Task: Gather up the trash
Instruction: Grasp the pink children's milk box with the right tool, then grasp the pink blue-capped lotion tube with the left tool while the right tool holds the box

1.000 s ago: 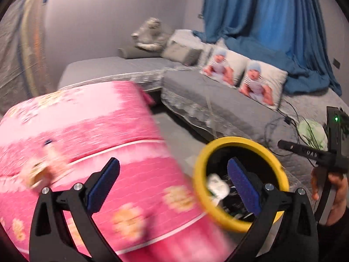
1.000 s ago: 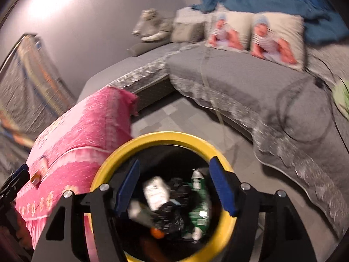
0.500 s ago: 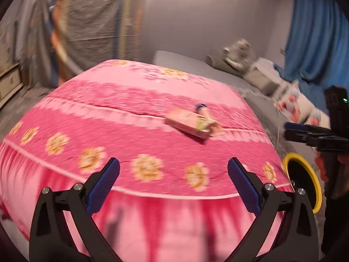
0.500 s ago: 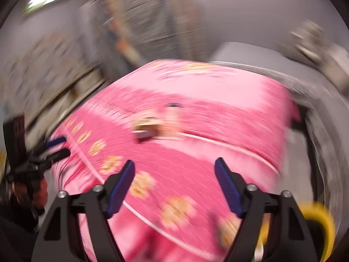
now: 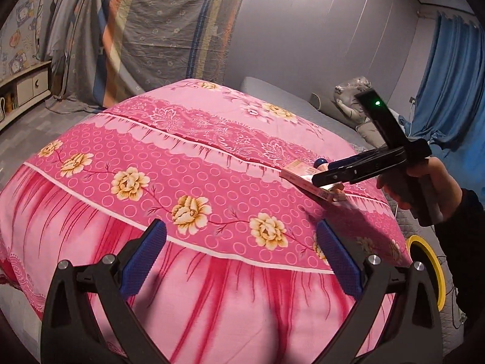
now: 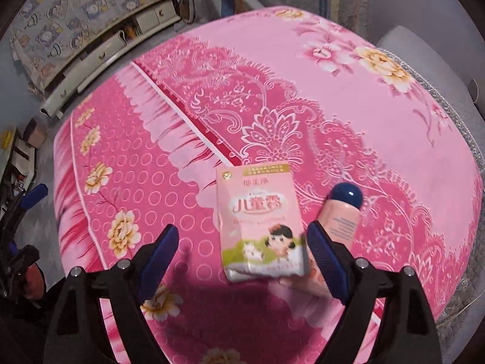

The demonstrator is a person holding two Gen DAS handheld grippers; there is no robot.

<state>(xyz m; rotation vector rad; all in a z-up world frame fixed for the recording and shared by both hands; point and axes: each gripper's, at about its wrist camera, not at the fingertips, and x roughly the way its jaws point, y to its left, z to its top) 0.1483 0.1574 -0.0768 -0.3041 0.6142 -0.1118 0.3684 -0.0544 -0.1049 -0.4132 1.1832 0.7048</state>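
R gripper (image 6: 241, 248) hangs over the box (image 6: 260, 223), jaws opening, nothing pinched yet. Box lies flat on the pink cover (image 6: 379, 139), long axis running near-to-far, sitting nearer the R finger. Tube (image 6: 344, 215) touches its R side. L gripper (image 5: 241, 256) empty, wide, well short of both.

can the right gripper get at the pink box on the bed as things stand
Probably yes. The right gripper hangs right above the pink box, its fingers opening with nothing between them. The box lies flat on the pink bedspread, uncovered; only the pink bottle beside it crowds one finger.
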